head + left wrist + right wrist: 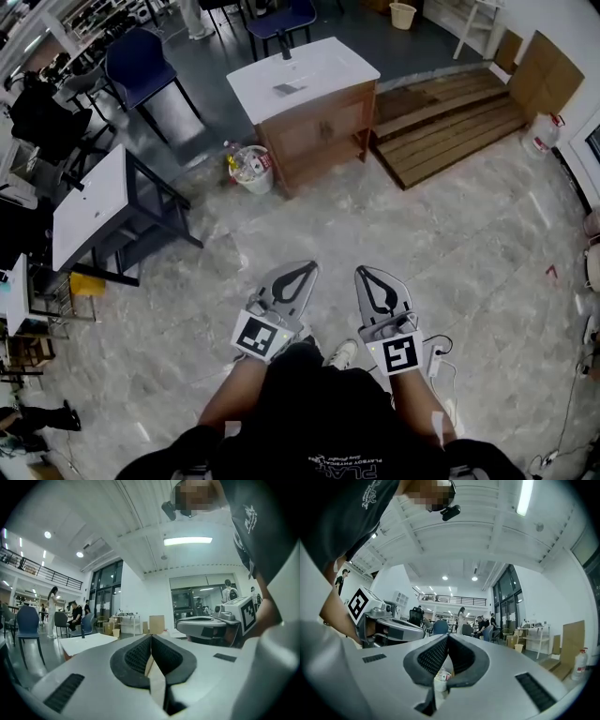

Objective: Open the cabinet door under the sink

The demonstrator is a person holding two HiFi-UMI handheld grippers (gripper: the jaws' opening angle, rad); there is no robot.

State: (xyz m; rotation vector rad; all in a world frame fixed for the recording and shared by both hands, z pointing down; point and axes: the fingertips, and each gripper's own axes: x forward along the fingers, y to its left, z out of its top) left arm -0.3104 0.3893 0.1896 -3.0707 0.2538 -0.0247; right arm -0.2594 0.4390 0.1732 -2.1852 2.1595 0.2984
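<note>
Wooden door [323, 131] under the white sink [309, 70], closed and far off across the floor [469, 244]. Holds the left gripper [307, 267] and the right gripper [366, 272] close to the body, both pinched tight with nothing in them. Not started yet: needs to walk over to the sink, grab the door with one gripper and pull it open.

Pale grey marbled tile floor [469, 253] spreads throughout. At one o'clock lies a low slatted brown wooden platform [450, 122], and flat cardboard sheets [548, 70] lean on the white wall at two. Dark blue chairs [141, 61] stand at eleven, a white-topped black-framed table [89, 206] at nine. Overhead, a long strip light [187, 540] glows on the white ceiling, beside tall dark-framed windows [105, 592]
</note>
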